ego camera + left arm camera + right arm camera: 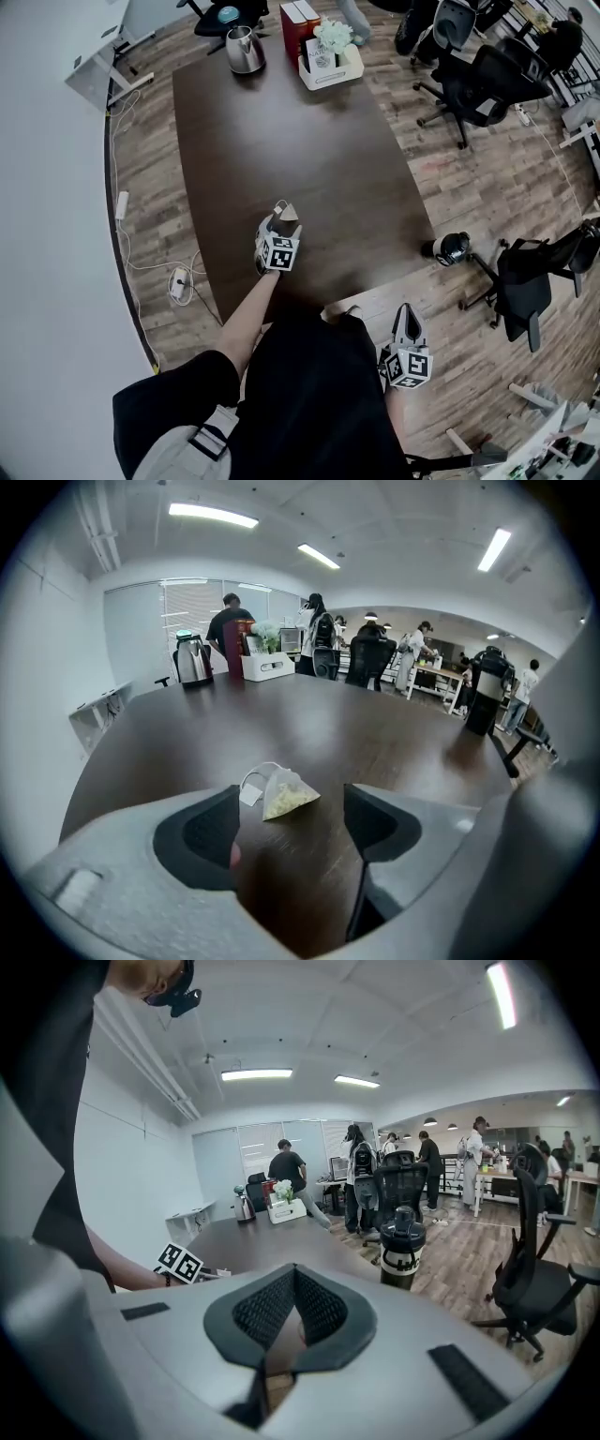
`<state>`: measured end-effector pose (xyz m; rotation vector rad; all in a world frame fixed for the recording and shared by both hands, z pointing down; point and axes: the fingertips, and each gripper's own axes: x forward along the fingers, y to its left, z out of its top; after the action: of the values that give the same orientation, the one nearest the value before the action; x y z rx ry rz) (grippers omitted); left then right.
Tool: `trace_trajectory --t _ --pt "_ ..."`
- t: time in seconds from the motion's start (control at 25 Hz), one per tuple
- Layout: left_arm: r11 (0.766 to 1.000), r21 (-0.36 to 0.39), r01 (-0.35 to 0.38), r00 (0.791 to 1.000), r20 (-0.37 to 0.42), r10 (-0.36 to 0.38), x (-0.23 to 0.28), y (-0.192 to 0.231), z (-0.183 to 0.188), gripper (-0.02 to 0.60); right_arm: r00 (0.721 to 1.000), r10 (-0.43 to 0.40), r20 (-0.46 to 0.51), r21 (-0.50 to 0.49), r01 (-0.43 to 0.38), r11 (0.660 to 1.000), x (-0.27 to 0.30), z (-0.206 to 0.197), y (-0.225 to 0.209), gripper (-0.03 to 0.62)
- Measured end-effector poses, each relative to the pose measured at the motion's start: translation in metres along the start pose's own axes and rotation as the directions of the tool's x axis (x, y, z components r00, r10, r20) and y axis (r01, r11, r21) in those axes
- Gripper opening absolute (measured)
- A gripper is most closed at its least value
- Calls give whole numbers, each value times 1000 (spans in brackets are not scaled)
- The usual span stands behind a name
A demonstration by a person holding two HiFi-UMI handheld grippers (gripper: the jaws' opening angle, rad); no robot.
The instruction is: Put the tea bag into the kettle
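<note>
Left gripper (pixel 291 822), jaws wide apart, hovers over a translucent pyramid-shaped tea bag (pixel 286 794) lying at the near end of the dark brown table (pixel 375 733). The steel kettle (pixel 193 660) stands at the far end. Right gripper (pixel 293 1312) has its jaws together, empty.

Head view: high above the near edge of the table (pixel 300 141), facing steeply down. Left gripper view: low over the table, toward the far-end kettle (pixel 193 660). Right gripper view: beside the table, same heading; all share the kettle.
</note>
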<state>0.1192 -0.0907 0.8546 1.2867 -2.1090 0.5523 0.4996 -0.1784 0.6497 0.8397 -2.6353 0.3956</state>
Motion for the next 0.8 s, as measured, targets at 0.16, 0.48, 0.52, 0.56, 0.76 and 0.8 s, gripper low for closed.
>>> trace_trajectory --t 0.16,0.48,0.52,0.56,0.76,0.8 --pt "999 -13 51 997 -60 -51 21 -8 -4 333 1000 -14 -11 5 14 1000 2 -1 1 6" --pt "997 -33 63 987 -143 -67 41 -3 -5 328 999 -32 -26 14 33 999 1 -6 2 6" --pt "997 -36 64 987 -147 -69 41 -4 -5 319 999 -33 -26 16 34 999 0 -6 2 6" --pt "997 -40 64 987 -147 -69 41 -5 -5 313 999 -33 -26 17 33 999 0 -7 3 6" --pt "997 -50 65 987 -143 -71 40 -8 -4 239 1000 -17 -19 14 17 1000 3 -4 6 6" --pt "996 -45 71 987 -144 -76 40 -10 -4 213 1000 -16 -18 15 17 1000 3 -4 6 6"
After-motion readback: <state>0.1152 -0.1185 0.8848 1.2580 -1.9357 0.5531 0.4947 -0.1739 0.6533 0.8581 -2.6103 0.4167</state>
